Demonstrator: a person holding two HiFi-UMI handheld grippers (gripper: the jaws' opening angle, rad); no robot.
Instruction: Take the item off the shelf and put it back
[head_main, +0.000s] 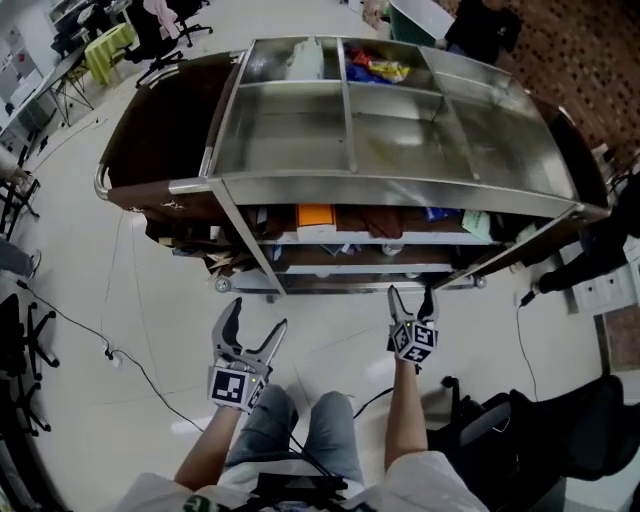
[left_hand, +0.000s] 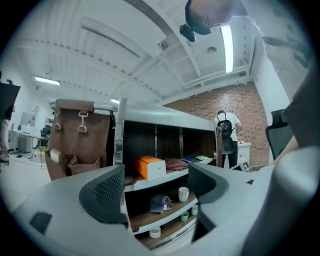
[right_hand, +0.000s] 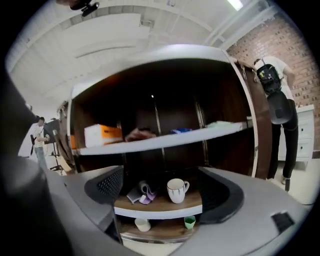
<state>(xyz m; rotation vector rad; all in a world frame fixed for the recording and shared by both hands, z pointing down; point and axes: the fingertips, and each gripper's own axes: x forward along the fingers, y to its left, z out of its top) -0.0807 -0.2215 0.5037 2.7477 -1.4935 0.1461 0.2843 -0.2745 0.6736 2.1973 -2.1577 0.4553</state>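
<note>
We count one shelf unit with three boards, seen in the right gripper view. The top board carries one orange-and-white box. The middle board carries one white mug and one grey cap. On the bottom board we count one small green cup and, in the left gripper view, two small white cups. There are two grippers, the left gripper and the right gripper, each with two fingers. Beyond the shelf we count two people: one person with a backpack and one person at the far left.
</note>
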